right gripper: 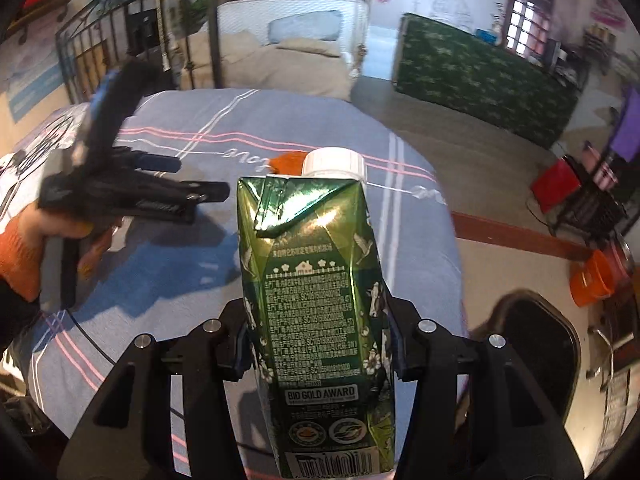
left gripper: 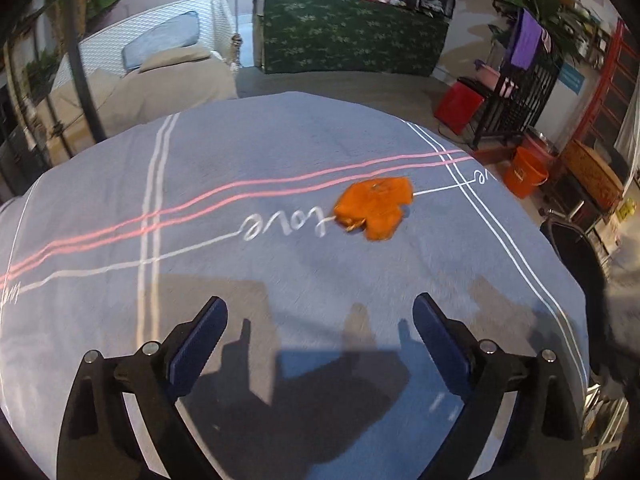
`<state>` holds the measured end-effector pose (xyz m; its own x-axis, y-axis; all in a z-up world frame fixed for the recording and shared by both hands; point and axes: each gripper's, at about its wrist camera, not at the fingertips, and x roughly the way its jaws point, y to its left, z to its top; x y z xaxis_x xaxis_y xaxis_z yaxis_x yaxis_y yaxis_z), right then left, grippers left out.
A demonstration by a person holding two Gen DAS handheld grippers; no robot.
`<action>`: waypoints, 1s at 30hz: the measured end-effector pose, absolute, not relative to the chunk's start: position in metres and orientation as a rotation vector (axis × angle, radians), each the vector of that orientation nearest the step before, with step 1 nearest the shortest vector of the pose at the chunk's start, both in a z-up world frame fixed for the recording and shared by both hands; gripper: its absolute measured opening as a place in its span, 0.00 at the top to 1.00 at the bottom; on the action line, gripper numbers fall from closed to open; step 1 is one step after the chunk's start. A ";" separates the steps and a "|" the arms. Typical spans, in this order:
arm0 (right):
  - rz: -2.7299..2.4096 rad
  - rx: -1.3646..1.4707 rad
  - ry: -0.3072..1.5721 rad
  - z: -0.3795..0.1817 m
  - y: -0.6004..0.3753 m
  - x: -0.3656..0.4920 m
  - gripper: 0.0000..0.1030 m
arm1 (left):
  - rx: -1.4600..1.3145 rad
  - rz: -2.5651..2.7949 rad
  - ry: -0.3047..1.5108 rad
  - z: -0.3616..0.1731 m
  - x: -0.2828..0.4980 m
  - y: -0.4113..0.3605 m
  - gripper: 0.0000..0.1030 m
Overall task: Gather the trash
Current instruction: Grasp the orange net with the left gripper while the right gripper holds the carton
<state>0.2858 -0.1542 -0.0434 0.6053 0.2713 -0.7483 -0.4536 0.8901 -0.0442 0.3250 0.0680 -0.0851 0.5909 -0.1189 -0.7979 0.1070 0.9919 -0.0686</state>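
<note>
Gripping a green carton (right gripper: 316, 304) by its sides, the right gripper (right gripper: 320, 354) holds it white cap up over the grey-blue sheet (right gripper: 160, 280); the left gripper (left gripper: 320, 316) hangs over that sheet with jaws wide and nothing between them, an orange scrap (left gripper: 374, 206) lying ahead beside the stitched "love"

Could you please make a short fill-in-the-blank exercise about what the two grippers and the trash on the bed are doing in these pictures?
1. The right gripper is shut on a green ____ with a white cap.
2. The left gripper is open and holds ____.
3. The crumpled wrapper lying on the blue bedsheet is ____ in colour.

Missing words: drink carton; nothing; orange
</note>
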 end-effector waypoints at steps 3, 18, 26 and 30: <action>0.369 -0.212 0.807 -0.045 -0.168 0.275 0.50 | 0.024 -0.133 0.948 -0.092 0.350 0.046 0.12; 0.295 -0.091 0.809 -0.059 -0.200 0.257 0.50 | 0.002 -0.150 0.971 -0.107 0.402 0.021 0.35; 0.281 -0.048 0.798 -0.063 -0.197 0.252 0.50 | -0.012 -0.160 0.955 -0.102 0.389 0.021 0.43; 0.277 -0.025 0.789 -0.067 -0.199 0.248 0.50 | -0.012 -0.172 0.927 -0.095 0.371 0.019 0.43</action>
<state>0.2478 -0.1993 -0.0666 0.6701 0.2368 -0.7035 -0.2553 0.9635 0.0812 0.3708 0.0190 -0.0953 0.5879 -0.1526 -0.7944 0.1425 0.9862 -0.0840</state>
